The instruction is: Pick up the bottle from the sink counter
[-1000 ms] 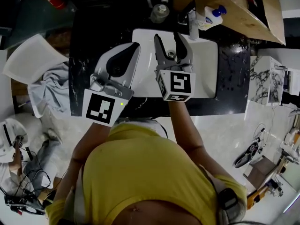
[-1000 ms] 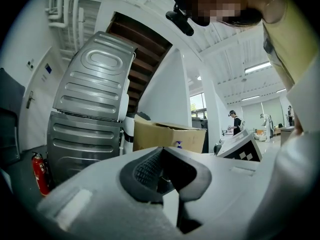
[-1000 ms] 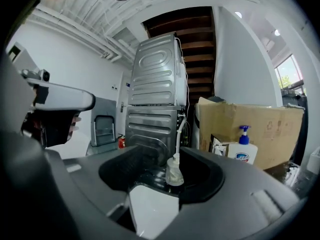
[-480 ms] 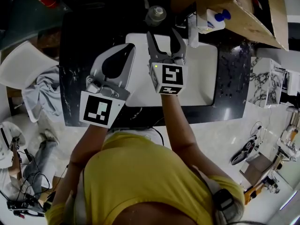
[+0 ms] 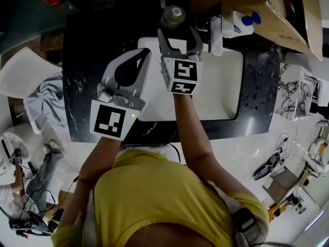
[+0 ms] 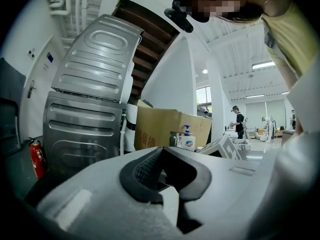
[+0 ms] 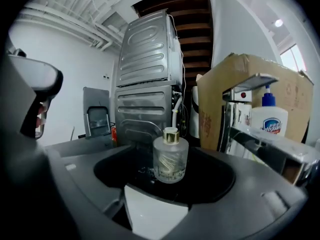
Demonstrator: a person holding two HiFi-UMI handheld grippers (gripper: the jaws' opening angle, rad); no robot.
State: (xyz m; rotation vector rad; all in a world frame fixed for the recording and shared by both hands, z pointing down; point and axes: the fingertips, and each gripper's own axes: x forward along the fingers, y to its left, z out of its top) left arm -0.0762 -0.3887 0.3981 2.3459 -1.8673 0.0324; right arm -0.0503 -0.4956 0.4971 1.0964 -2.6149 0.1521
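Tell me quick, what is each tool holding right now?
Left tool: closed, empty.
Right tool: open, jaws just widened, glass bottle ahead, not gripped.

1. The left gripper [image 6: 160,150] fills the foreground. Its grey jaws meet at the tips, with only a dark hollow between the ribbed pads [image 6: 144,167].
2. Behind stands a tall grey metal machine [image 6: 95,104], with a red fire extinguisher [image 6: 36,159] low at its left.
3. To the right is a cardboard box [image 6: 160,126], with a blue-topped pump bottle [image 6: 187,140] in front of it.
4. A person [image 6: 236,121] stands far off.
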